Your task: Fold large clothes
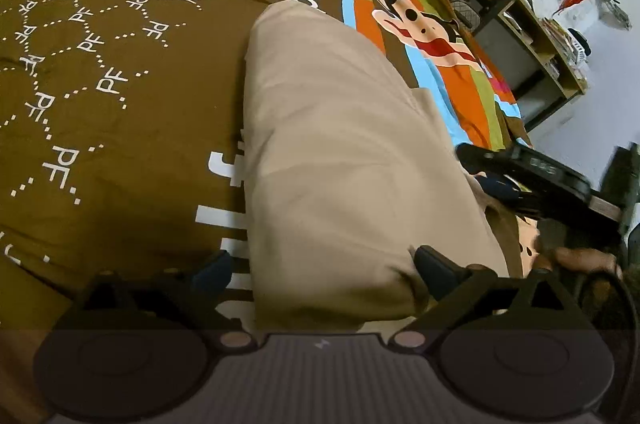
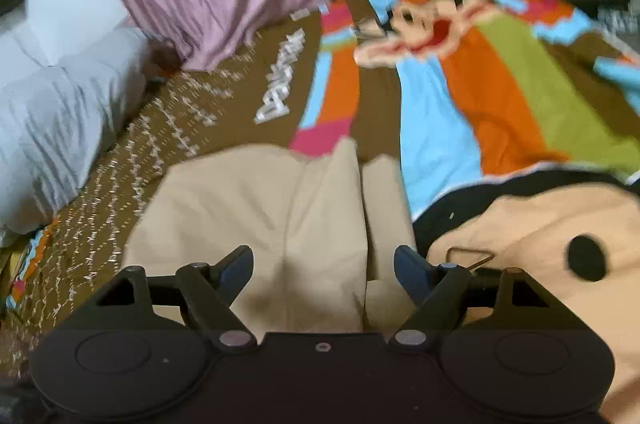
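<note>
The beige garment [image 1: 340, 152] lies folded into a long pad on the brown bedspread [image 1: 100, 24], colourful stripes at its two o'clock. Left gripper [image 1: 320, 264] and right gripper [image 2: 324, 264] both gape empty over it. Probably one last fold remains.

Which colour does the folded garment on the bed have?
Plain beige garment; left wrist view shows it best.
</note>
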Tool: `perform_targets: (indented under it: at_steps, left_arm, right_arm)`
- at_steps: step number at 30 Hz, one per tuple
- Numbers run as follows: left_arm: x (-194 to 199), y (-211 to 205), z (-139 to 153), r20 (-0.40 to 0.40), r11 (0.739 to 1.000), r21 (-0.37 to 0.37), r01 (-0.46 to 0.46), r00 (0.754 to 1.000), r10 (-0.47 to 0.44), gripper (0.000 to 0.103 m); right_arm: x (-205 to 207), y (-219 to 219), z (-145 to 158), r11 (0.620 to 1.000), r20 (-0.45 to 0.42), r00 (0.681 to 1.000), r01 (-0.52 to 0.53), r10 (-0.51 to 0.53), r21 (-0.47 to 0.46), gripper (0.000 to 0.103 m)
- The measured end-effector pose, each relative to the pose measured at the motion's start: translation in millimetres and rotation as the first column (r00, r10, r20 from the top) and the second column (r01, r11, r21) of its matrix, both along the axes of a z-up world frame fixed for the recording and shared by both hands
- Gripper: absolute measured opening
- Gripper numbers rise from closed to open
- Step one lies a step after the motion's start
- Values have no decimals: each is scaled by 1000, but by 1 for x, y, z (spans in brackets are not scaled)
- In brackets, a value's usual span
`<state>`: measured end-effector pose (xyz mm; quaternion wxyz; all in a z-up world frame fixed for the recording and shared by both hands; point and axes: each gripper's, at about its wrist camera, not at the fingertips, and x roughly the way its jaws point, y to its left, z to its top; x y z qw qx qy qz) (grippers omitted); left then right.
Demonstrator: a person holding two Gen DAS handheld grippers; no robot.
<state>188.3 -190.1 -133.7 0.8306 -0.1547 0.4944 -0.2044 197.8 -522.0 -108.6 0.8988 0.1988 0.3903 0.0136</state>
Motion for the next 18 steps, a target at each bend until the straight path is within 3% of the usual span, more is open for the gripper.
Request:
perform_targets:
  at_steps: [4,5,6,9,12,15,18]
  left_arm:
    - [2,-3,-1,-1,1000,8,5,1000,-5,101]
    - [1,-3,-1,-2,1000,8,6,1000,-6,101]
    - [1,-4,-1,-3,1000,8,5,1000,-5,101]
    - [0,-5,-1,-7,1000,11,12,1000,-12,101]
    - [-3,-9,-2,-8,999,28,31,1000,-31,101]
    - [-5,-18,-5,-9,998,49,47,999,-47,101]
    - [-7,-25,-8,-1,996,71,48,999,-48,101]
  right_arm:
    - [13,4,-18,1000,-42,999,-8,8,12,80]
    - [14,6,-19,1000,-44,999,-18,18,1,73]
    - [13,8,-19,1000,-45,999,-30,30,-6,53]
    - [7,10,-16,998,-49,997,-60,58,-24,15]
    - [-9,11,-4,993,7,998,-64,65,-100,6]
    - [-28,8,12,985,72,997,-22,35,-171,4]
    - [-30,-2,2,981,32,999,1,5,-194,4]
